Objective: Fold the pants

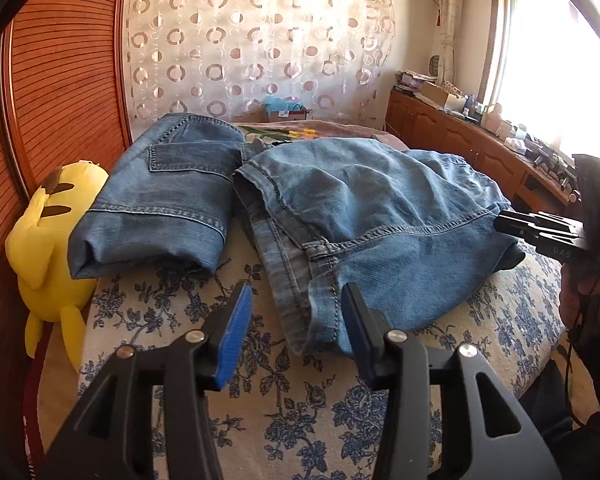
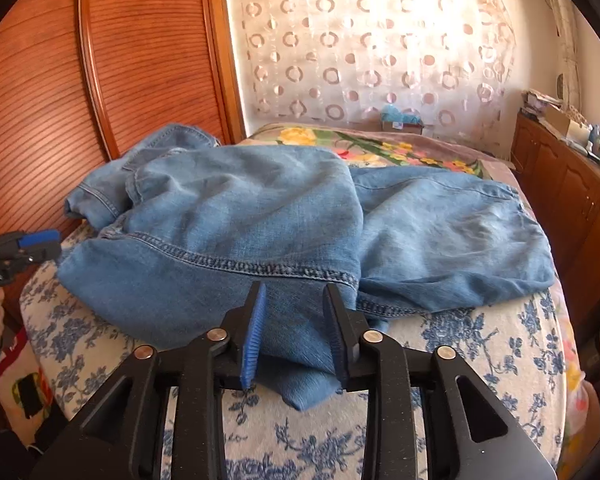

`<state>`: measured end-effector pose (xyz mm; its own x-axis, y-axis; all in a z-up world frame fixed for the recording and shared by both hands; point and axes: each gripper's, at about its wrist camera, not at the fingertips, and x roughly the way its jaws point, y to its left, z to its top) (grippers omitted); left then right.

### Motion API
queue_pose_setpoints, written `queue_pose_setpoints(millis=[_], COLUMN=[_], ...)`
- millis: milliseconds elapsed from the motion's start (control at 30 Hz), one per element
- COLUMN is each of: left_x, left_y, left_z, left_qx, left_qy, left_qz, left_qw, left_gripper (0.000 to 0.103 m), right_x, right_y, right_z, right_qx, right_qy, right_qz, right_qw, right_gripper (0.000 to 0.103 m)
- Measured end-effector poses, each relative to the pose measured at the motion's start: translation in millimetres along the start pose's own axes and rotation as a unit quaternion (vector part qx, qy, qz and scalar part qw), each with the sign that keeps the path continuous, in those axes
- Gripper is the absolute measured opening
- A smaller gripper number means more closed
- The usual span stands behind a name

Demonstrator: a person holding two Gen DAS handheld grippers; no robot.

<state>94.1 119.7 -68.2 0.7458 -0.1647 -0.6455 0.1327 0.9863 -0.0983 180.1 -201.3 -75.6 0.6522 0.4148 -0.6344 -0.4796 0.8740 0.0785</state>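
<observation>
A loosely doubled-over pair of blue jeans [image 1: 372,216] lies on the bed's blue-flowered sheet [image 1: 284,412]. My left gripper [image 1: 296,320] stands open at the jeans' near left edge; the hem lies by its right finger [image 1: 360,332] and is not pinched. In the right wrist view the same jeans [image 2: 240,216] spread across the bed. My right gripper [image 2: 298,332] is open, with a loose denim corner [image 2: 300,376] lying between its pads. The right gripper [image 1: 540,232] also shows at the jeans' right edge, and the left gripper [image 2: 40,240] at the far left.
A second, neatly folded pair of jeans [image 1: 152,208] sits to the left, next to a yellow plush toy [image 1: 48,248] against the wooden headboard [image 1: 60,80]. A flowered blanket [image 2: 380,144] lies further back. A cluttered wooden cabinet [image 1: 460,140] runs along the right under the window.
</observation>
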Motion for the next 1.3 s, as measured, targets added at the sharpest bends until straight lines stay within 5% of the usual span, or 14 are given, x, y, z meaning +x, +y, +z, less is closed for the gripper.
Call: queue_pose_setpoints(millis=[367, 1200, 1300], left_x=[7.3, 82.7, 91.5], left_y=[2.8, 15.9, 18.4], left_z=[12.7, 72.9, 78.4], left_qx=[0.012, 0.0, -0.002], left_qy=[-0.012, 0.023, 0.028], left_qz=[0.002, 0.02, 0.025], left_qw=[0.9999, 0.9995, 0.9993], left_gripper=[0.067, 0.066, 0.059], right_x=[18.9, 22.9, 22.4], right_y=[9.1, 10.4, 8.7], right_z=[-4.9, -0.9, 9.2], right_qx=[0.009, 0.008, 0.003], right_qy=[0.009, 0.009, 0.005], right_qz=[-0.013, -0.016, -0.018], right_qw=[1.0, 1.0, 1.0], right_gripper=[0.047, 0.051, 0.051])
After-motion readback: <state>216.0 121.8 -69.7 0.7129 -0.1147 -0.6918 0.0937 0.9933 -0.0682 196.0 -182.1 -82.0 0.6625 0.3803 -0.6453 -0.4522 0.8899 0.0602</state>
